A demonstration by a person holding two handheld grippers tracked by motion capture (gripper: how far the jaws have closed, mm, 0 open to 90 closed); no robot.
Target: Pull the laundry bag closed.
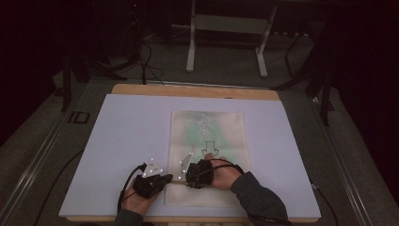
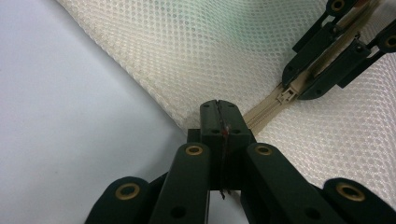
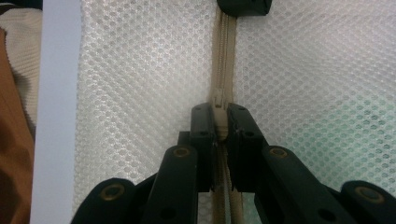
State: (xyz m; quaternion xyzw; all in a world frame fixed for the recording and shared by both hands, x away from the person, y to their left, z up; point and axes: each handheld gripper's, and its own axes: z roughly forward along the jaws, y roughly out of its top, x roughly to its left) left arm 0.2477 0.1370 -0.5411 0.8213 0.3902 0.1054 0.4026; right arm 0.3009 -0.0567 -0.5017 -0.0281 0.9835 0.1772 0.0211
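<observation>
Work in hand: zipper on a white mesh bag (image 1: 207,155), lying flat on a pale sheet over the table (image 1: 122,136), near the person's edge.
Left gripper (image 2: 219,119): jaws pressed together on the bag's edge at the zipper's end, pinning a thin bit of fabric; it sits at the bag's left border in the high view (image 1: 151,181).
Right gripper (image 3: 220,123): jaws pinching the zipper slider (image 3: 218,100), on the beige zipper tape (image 3: 226,46); in the high view it rests just beside the left one (image 1: 197,175).
Progress: both grips look set. The slider sits close to the held end, so I judge the pull along the tape is barely started, if at all; nearly the whole run is left.
Zipper state: teeth ahead of the slider look meshed; behind it, cannot tell.
Surroundings: white frame legs (image 1: 190,47) and cables on the floor beyond the table, well apart.
In the way: nothing on the bag along the tape; the mesh may bunch if the left hold slips.
</observation>
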